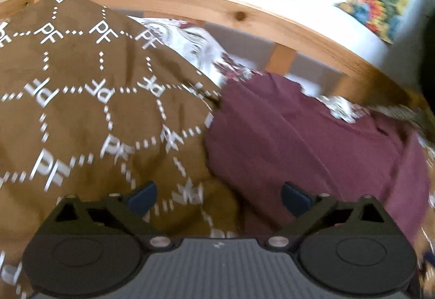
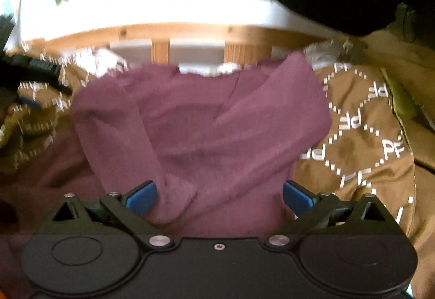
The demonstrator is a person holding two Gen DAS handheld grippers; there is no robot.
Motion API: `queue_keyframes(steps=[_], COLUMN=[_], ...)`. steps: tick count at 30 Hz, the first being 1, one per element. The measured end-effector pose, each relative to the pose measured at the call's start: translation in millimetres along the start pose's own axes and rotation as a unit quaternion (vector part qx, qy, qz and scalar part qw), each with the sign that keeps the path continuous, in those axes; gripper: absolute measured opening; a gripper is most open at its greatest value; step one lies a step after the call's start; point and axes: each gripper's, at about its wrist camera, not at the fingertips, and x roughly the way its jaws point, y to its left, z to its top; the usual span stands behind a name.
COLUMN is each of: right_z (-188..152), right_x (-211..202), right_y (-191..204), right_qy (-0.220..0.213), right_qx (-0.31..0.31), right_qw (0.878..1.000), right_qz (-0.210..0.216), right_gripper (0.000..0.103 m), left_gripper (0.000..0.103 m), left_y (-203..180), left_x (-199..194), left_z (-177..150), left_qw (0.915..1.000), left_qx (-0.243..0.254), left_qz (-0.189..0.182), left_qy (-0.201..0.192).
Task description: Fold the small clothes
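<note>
Item: maroon garment [image 2: 201,125], loosely folded on the brown printed cover [image 2: 361,141] near the bed's wooden rail [image 2: 190,30]; my left gripper [image 1: 218,197] and right gripper [image 2: 218,197] both gape empty, so, blur permitting, I fear a sleeve snagging and undoing the fold.

Bright backlight, motion blur, fisheye warping

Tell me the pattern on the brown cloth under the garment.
White "PF" letters joined by dotted lines on the brown cloth; clearest from the left wrist.
</note>
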Motion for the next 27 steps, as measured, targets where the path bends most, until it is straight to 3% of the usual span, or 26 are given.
queue_keyframes(steps=[3,5,9,13,15,16,17,19,21,23,25,27], right_z=[2.6,3.1,5.3,4.7,3.2,1.7,0.5,1.7,9.9,26.4,42.5,50.9], right_x=[4.5,9.4,10.1,6.7,9.6,11.0,12.6,12.2,6.2,-4.8,-15.5,-20.3], right_y=[-2.8,-3.5,2.8,20.6,22.7,22.7,22.0,20.2,15.9,3.0,-16.3,-27.9], right_qy=[-0.007,-0.004,0.007,0.017,0.031,0.039,0.047,0.056,0.053,0.05,0.038,0.029], right_qx=[0.004,0.002,-0.019,-0.081,-0.091,-0.092,-0.092,-0.087,-0.068,0.006,0.099,0.133], right_qw=[1.0,0.999,0.996,0.993,0.992,0.992,0.991,0.99,0.989,0.986,0.974,0.97], right_qz=[0.02,0.041,0.084,0.082,0.08,0.079,0.082,0.095,0.116,0.156,0.199,0.202], right_gripper=[0.095,0.084,0.071,0.043,0.038,0.031,0.016,0.008,0.005,0.005,0.005,0.005], left_gripper=[0.102,0.102,0.102,0.102,0.102,0.102,0.102,0.102,0.102,0.102,0.102,0.102], left_y=[-6.8,-8.7,-8.9,-9.5,-10.8,-11.4,-10.8,-9.1,-7.5,-4.6,-1.7,-0.3], left_x=[-24.3,-37.9,-54.7,-64.1,-65.5,-64.8,-64.9,-65.5,-66.2,-68.2,-69.7,-69.3], left_z=[-24.8,-39.9,-59.5,-66.5,-68.3,-68.6,-69.3,-70.3,-70.5,-70.2,-70.0,-70.1], left_qw=[0.9997,0.9993,0.9987,0.998,0.9977,0.9976,0.9975,0.9974,0.9975,0.9977,0.9978,0.9977], left_qx=[0.02,0.026,0.026,0.039,0.046,0.047,0.046,0.042,0.039,0.037,0.033,0.029], left_qz=[-0.014,-0.022,-0.033,-0.041,-0.042,-0.043,-0.046,-0.049,-0.049,-0.048,-0.049,-0.05], left_qy=[0.008,0.014,0.03,0.027,0.026,0.028,0.03,0.032,0.032,0.031,0.031,0.035])
